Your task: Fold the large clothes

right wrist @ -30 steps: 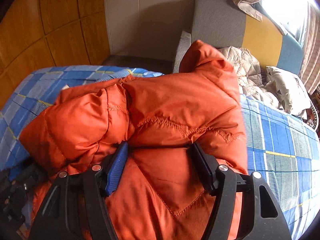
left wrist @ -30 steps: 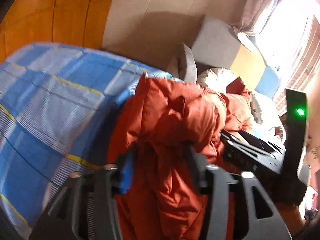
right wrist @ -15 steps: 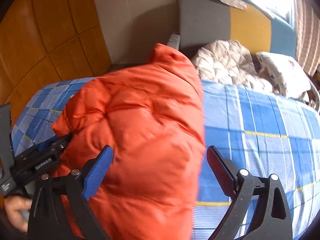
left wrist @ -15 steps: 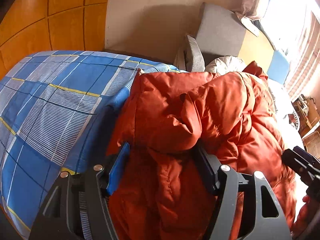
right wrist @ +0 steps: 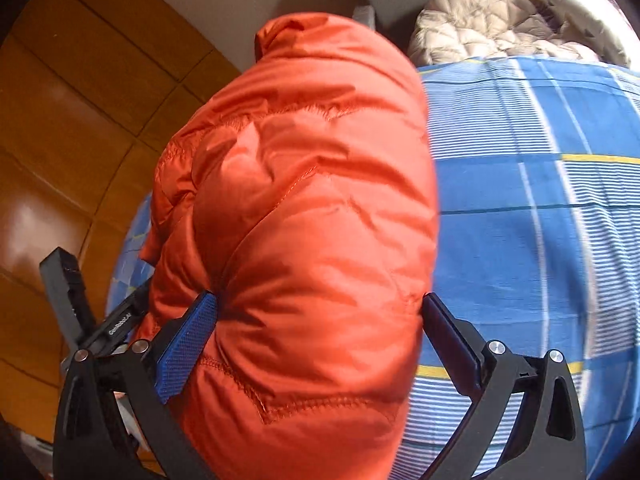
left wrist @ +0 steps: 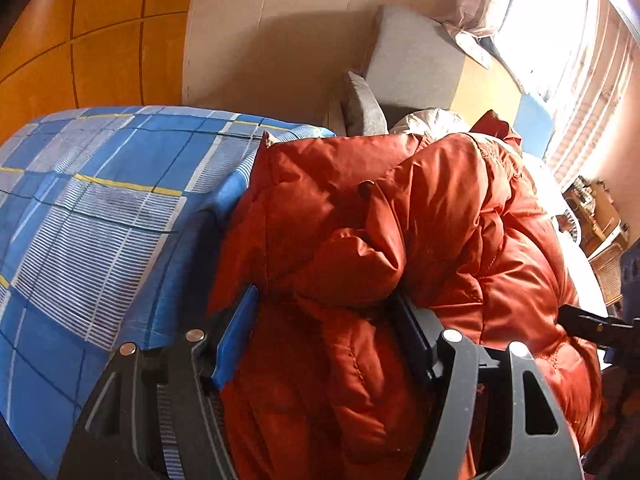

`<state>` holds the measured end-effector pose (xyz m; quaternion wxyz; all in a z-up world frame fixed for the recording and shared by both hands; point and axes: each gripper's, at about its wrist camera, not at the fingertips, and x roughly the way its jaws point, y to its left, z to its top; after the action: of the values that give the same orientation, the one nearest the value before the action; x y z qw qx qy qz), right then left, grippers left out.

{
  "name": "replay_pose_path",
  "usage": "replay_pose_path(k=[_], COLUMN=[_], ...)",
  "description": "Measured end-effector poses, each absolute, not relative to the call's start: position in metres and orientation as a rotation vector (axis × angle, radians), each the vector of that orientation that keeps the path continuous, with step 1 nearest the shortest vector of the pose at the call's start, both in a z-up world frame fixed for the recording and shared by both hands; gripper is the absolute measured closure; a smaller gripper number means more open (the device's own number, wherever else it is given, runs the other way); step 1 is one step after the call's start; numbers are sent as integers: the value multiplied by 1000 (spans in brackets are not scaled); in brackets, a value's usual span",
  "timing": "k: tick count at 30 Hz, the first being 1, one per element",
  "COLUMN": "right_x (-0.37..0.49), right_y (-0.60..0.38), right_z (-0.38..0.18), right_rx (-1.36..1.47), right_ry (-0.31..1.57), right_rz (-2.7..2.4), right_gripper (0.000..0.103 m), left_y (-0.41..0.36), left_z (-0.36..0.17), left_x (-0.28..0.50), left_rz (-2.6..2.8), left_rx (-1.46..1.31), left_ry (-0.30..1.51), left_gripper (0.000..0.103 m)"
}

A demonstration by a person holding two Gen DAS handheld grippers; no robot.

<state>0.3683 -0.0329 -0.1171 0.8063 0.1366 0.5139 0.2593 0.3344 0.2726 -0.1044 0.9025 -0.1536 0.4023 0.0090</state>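
A puffy orange down jacket (left wrist: 420, 240) lies bunched on a bed with a blue checked sheet (left wrist: 100, 220). My left gripper (left wrist: 324, 308) is shut on a thick fold at the jacket's near end, both pads pressed into the fabric. In the right wrist view the jacket (right wrist: 304, 200) rises as a tall mound. My right gripper (right wrist: 320, 320) stands wide open around its near edge: the left pad (right wrist: 188, 344) touches the fabric and the right pad (right wrist: 448, 340) sits just off it over the sheet (right wrist: 540, 200). The left gripper's body (right wrist: 80, 312) shows at the lower left.
A beige quilted jacket (right wrist: 472, 20) and a pillow (right wrist: 588, 12) lie at the head of the bed. A grey headboard panel (left wrist: 416, 64) stands behind them. Wood wall panels (left wrist: 80, 40) run along the left, a bright window (left wrist: 560, 40) is on the right.
My right gripper let go of the jacket, opened wide and swung and rolled to the jacket's right side. The left gripper kept its hold and sank a little.
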Motion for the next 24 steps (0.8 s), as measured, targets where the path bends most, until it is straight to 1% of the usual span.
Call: replay_pose_path(k=[2,4,5,7,8,10,11,12,13,14,15,16,18,24], right_x=[369,367,365,359,356,347,346,342,338,333,327,324,313,289], right_y=[-24,-12,-9,1,0,6,6,10,13,17,20,22,28,31], right_z=[-118,-116,-116,-112,-110,-106,-104,-102,-100,-97,-95,-93,-85,-62], right_rx=[262,216,197,143,127,76,57,35,14,-13,-38,-55,-91,-141], right_ry=[1097,1088,1080,1053,1043,1006,992,975,960,940,919,905,865,774], right_rz=[560,563,562,555,549,529,521,510,498,485,475,471,460,461], right_gripper=[6,15,17,26,29,39,42,46,50,52,57,60,64,70], left_y=[277,280,283,286,286,284,282,281,280,279,279,280,282,285], left_z=[-110,-114,-117,-120,-121,-122,-122,-121,-120,-120,-119,-118,-115,-101], left_x=[334,334,334,332,331,329,328,326,324,321,318,317,312,295], left_rz=[2,-9,-18,-33,-38,-45,-47,-50,-55,-55,-57,-61,-66,-87], left_rx=[-345,-358,-376,-407,-418,-422,-428,-436,-445,-449,-457,-467,-499,-557], left_ry=[826,820,816,808,804,796,792,786,776,769,762,757,741,687], left_gripper=[42,46,48,52,55,61,65,70,72,76,81,83,88,91])
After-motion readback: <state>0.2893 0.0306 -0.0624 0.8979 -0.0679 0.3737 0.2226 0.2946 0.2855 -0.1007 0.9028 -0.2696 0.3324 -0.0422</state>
